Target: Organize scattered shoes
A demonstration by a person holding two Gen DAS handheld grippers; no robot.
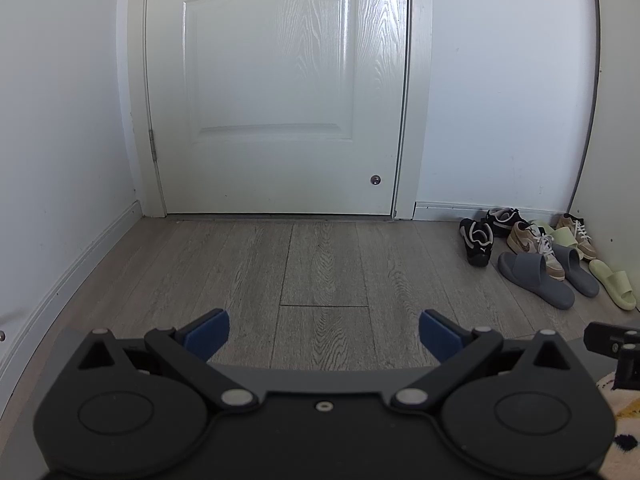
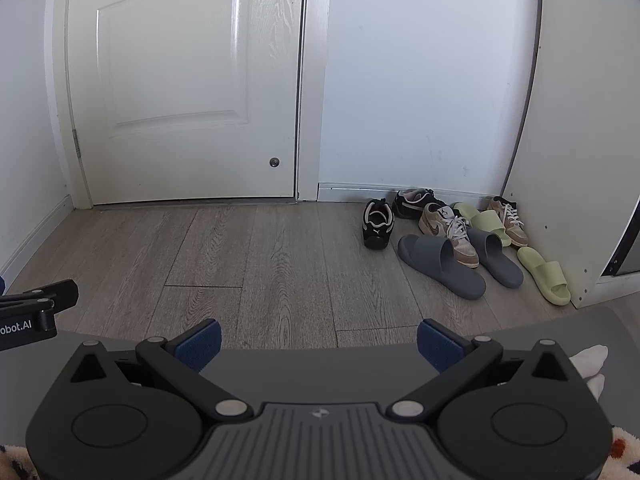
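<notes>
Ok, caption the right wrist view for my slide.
Open right claw faces scattered shoes piled in the corner beside a closed white door.

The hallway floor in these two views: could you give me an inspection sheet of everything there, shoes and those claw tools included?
Surface: grey wood-plank floor, bare near the door.
Job's things: black sneakers, tan lace-up sneakers, grey rubber slides, pale green slides, jumbled in the right corner.
Clutter: patterned rug edge.
Grippers: left gripper and right gripper, jaws open, empty.
Cables: nothing seen.
Surroundings: closed white panelled door, white walls, white cabinet side.
</notes>
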